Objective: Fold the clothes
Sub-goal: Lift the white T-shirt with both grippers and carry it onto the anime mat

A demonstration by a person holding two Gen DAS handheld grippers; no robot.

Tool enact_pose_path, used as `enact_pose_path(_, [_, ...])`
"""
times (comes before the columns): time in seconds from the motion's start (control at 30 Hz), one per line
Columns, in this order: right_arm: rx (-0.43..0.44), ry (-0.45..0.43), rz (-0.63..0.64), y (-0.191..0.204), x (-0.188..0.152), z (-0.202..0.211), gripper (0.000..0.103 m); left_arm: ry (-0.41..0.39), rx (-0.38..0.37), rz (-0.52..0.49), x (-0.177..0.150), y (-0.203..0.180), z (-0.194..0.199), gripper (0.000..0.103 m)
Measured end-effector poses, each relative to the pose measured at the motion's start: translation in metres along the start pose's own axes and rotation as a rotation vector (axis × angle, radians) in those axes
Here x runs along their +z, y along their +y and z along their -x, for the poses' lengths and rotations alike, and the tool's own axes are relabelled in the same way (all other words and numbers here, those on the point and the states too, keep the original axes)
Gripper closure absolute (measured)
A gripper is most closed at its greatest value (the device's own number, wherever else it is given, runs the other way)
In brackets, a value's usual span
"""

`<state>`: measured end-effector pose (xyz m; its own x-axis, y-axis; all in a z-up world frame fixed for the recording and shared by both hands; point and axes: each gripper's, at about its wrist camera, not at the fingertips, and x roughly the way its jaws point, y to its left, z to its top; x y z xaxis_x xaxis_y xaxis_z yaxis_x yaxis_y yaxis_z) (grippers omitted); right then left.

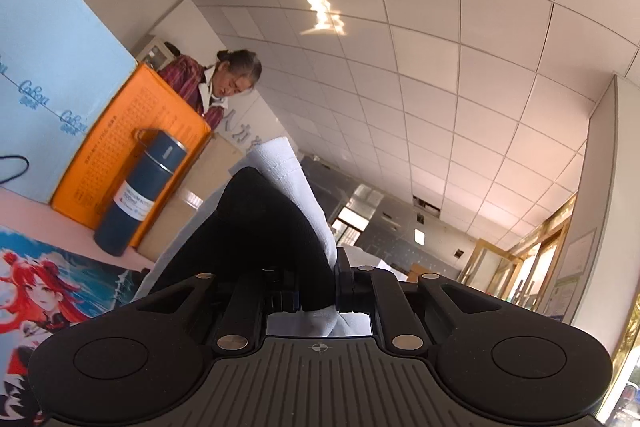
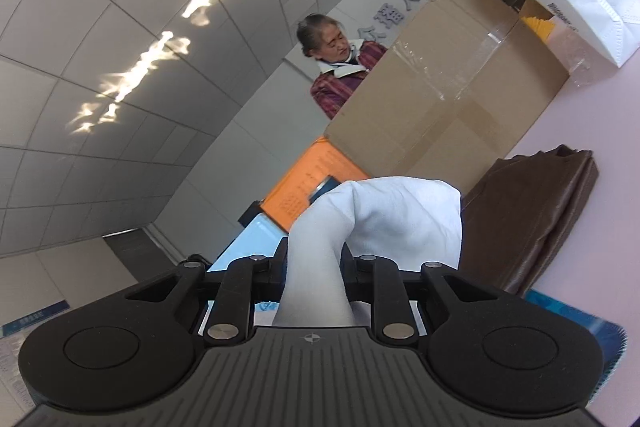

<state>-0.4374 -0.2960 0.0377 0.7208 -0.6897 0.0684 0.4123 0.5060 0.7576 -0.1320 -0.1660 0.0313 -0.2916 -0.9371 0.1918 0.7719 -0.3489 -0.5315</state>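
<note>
The garment (image 2: 384,219), soft white knit with a black part (image 1: 256,227), is lifted off the pink table (image 2: 580,115) and bunched, so its long axis cannot be read. In the right wrist view a white fold rises from between the jaws and humps over toward the cardboard box (image 2: 432,99). In the left wrist view the black part peaks above the jaws, with white cloth behind it leaning toward the box.

The left gripper (image 1: 316,291) is nearly closed, pinching black and white cloth. The right gripper (image 2: 314,279) is narrowly parted, and its jaws clamp the white fold.

Right of the box lies a folded brown leathery bag (image 2: 532,211). Left of the box stand an orange carton (image 1: 132,147) and a smooth blue cylindrical flask (image 1: 140,191). Behind the box a person (image 2: 340,67) sits.
</note>
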Motion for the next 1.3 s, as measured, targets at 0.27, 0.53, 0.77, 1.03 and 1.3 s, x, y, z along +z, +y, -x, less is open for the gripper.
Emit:
enact_pose_path(0.27, [0.254,0.252,0.005,0.076,-0.077,-0.088,0.084,-0.216,0.261,-0.136,0.05,0.015,0.121,0.09])
enact_pose_path(0.53, [0.39,0.481,0.039,0.145,-0.172,-0.149,0.084,-0.273,0.471,-0.193,0.067,0.025,0.218,0.09])
enact_pose_path(0.77, [0.332,0.73,0.174,0.137,-0.204,-0.149,0.084,-0.232,0.537,-0.021,0.007,0.029,0.262,0.089])
enact_pose_path(1.03, [0.159,0.73,0.472,0.115,-0.215,-0.111,0.083,-0.058,0.625,0.034,-0.037,0.034,0.254,0.084])
enact_pose_path(1.3, [0.14,0.57,0.682,0.119,-0.213,-0.071,0.031,-0.143,0.786,-0.022,-0.037,0.012,0.301,0.014])
